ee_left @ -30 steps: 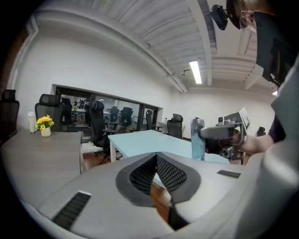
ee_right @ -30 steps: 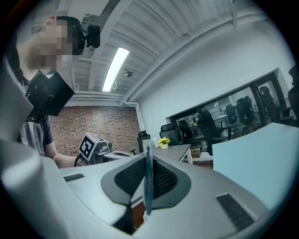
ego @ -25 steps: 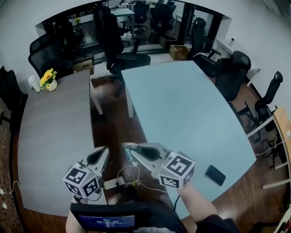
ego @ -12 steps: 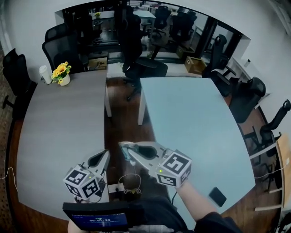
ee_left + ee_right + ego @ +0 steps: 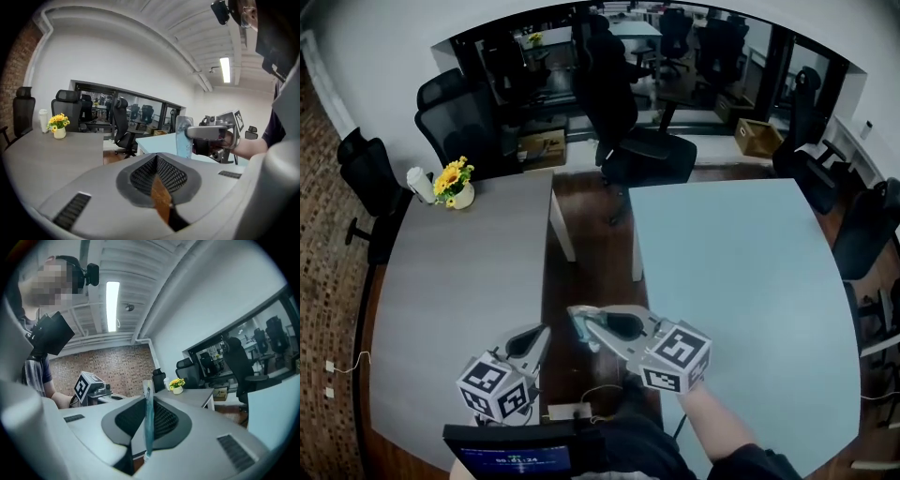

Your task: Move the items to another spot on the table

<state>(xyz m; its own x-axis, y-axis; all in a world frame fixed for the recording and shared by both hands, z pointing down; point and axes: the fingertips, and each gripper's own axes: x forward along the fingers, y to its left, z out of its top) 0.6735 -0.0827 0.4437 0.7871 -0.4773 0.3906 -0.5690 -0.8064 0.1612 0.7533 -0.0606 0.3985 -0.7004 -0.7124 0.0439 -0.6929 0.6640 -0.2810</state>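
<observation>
Right gripper (image 5: 578,317): jaws nearly together, clamped on a thin blue packet (image 5: 183,137), seen edge-on and upright in the right gripper view. Left gripper (image 5: 541,331): jaws fully together. An orange-brown sliver shows in the seam, can't tell what it is. Both grippers sit side by side, close to the person. The packet is off the table, in the air over the wood floor strip (image 5: 581,253) between the gray table (image 5: 441,281) and the light blue table (image 5: 741,272). Flower pot (image 5: 455,185) and a white cup (image 5: 417,183) stand on the gray table's far corner, well apart from both grippers.
</observation>
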